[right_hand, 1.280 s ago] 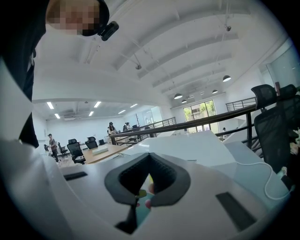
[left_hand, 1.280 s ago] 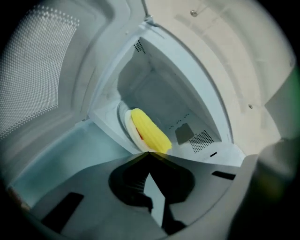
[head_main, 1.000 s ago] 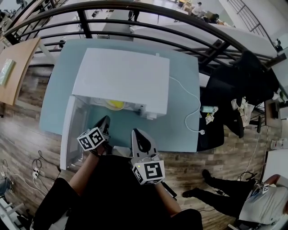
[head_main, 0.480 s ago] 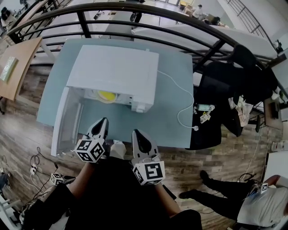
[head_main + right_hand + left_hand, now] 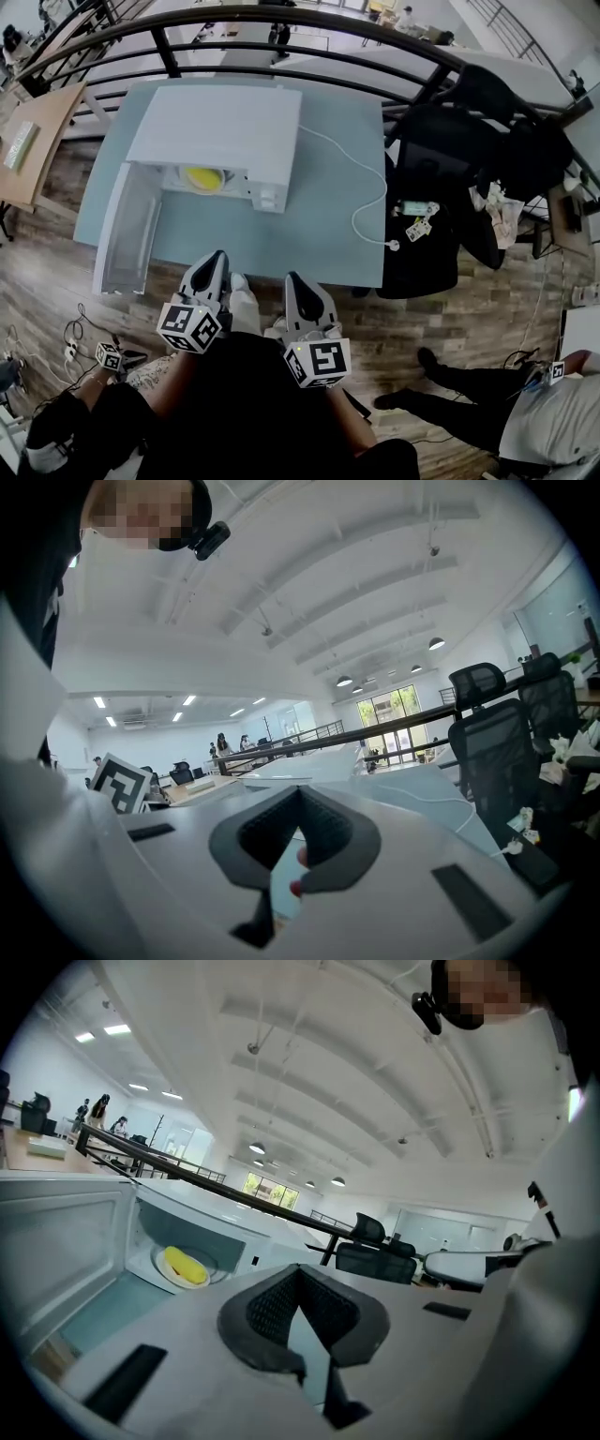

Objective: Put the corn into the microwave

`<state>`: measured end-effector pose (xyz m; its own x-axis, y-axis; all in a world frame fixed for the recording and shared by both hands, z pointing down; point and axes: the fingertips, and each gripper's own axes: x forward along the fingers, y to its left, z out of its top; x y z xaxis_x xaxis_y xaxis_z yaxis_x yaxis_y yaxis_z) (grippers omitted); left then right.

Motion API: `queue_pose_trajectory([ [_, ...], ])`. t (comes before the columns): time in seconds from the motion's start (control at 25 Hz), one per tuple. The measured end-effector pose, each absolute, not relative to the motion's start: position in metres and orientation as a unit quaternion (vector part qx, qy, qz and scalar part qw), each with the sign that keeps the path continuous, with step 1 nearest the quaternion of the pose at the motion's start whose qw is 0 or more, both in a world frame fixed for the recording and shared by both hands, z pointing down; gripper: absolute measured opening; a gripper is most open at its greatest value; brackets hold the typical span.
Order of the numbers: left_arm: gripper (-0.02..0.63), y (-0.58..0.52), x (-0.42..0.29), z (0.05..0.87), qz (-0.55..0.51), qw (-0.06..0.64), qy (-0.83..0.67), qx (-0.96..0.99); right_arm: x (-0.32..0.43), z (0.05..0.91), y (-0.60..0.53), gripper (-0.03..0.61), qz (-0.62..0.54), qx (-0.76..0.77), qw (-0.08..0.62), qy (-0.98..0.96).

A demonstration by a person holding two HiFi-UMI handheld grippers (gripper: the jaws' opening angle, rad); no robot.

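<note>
Corn [image 5: 203,177] on plate in microwave [image 5: 216,127], door [image 5: 127,230] open, table's [image 5: 319,234] far-left corner. L gripper [image 5: 217,257] & R gripper [image 5: 293,279] by near edge, jaws closed, empty.

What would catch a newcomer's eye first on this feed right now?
The white microwave stands at the far left of the blue-green table, its door swung open to the left, with the yellow corn lying on a plate inside. Nearer the camera, the left claw and right claw are both shut and empty, side by side by the table's near edge.
</note>
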<state>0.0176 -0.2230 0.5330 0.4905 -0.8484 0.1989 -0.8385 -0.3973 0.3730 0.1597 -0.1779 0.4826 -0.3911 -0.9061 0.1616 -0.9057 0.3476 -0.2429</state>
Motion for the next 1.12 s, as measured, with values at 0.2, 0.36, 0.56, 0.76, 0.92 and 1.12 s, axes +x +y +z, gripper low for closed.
queue_pose_trajectory([
  [0.2, 0.002, -0.183, 0.032, 0.531, -0.022, 0.218, -0.506, 0.834, 0.175, 0.484, -0.149, 0.008, -0.147, -0.543, 0.006, 0.826],
  [0.36, 0.002, -0.154, 0.039, 0.528, -0.022, 0.215, -0.507, 0.834, 0.176, 0.479, -0.130, 0.008, -0.145, -0.532, 0.008, 0.834],
  [0.56, 0.002, -0.130, 0.045, 0.524, -0.021, 0.205, -0.508, 0.836, 0.173, 0.478, -0.111, 0.008, -0.140, -0.518, 0.011, 0.844],
  [0.76, 0.002, -0.112, 0.045, 0.522, -0.023, 0.198, -0.513, 0.835, 0.169, 0.474, -0.098, 0.008, -0.131, -0.507, 0.013, 0.852],
  [0.92, 0.002, -0.105, 0.040, 0.517, -0.030, 0.197, -0.524, 0.828, 0.167, 0.470, -0.091, 0.008, -0.129, -0.501, 0.012, 0.856],
  [1.12, 0.002, -0.094, 0.034, 0.522, -0.028, 0.204, -0.530, 0.822, 0.162, 0.470, -0.084, 0.008, -0.128, -0.497, 0.008, 0.858],
])
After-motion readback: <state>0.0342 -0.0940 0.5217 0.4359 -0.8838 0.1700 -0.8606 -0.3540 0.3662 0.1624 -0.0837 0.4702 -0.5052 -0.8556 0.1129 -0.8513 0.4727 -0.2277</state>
